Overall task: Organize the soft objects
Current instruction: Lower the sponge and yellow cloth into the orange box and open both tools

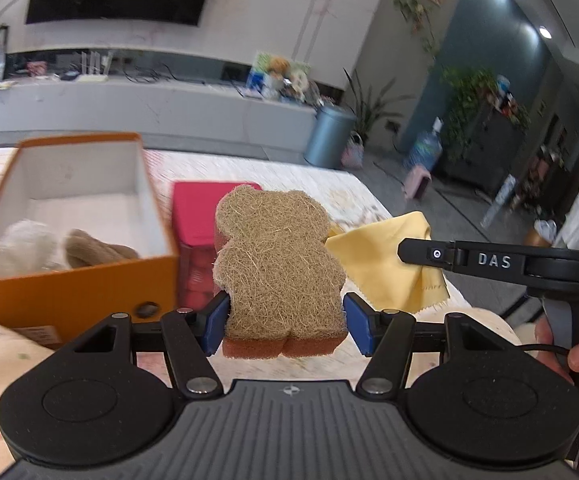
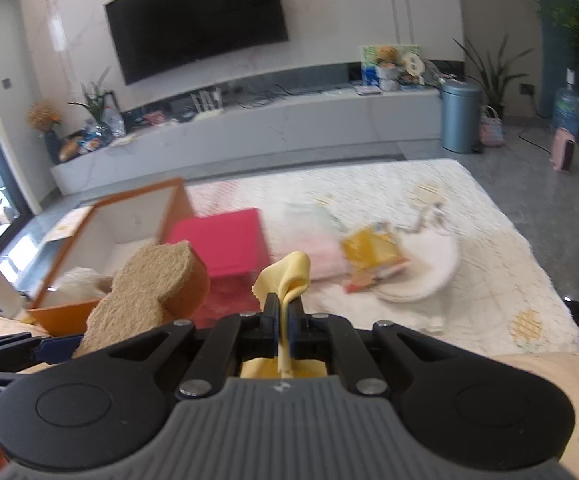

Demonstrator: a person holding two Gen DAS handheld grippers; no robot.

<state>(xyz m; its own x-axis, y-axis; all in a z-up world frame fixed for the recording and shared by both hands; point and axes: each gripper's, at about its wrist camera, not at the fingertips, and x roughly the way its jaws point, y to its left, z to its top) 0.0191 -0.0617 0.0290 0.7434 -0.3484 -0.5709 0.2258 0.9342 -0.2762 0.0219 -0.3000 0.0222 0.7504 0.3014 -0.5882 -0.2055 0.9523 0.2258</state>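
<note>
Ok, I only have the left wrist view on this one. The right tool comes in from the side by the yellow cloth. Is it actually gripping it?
Observer: Yes. The right tool is shut on the yellow cloth; a fold sticks up above its pads.
Operator: And beyond my sponge, what lies on the blanket?
Observer: A stack of white round pads.
Operator: Anything else?
Observer: A folded pink cloth, with a blurred yellow item between it and the pads.
</note>
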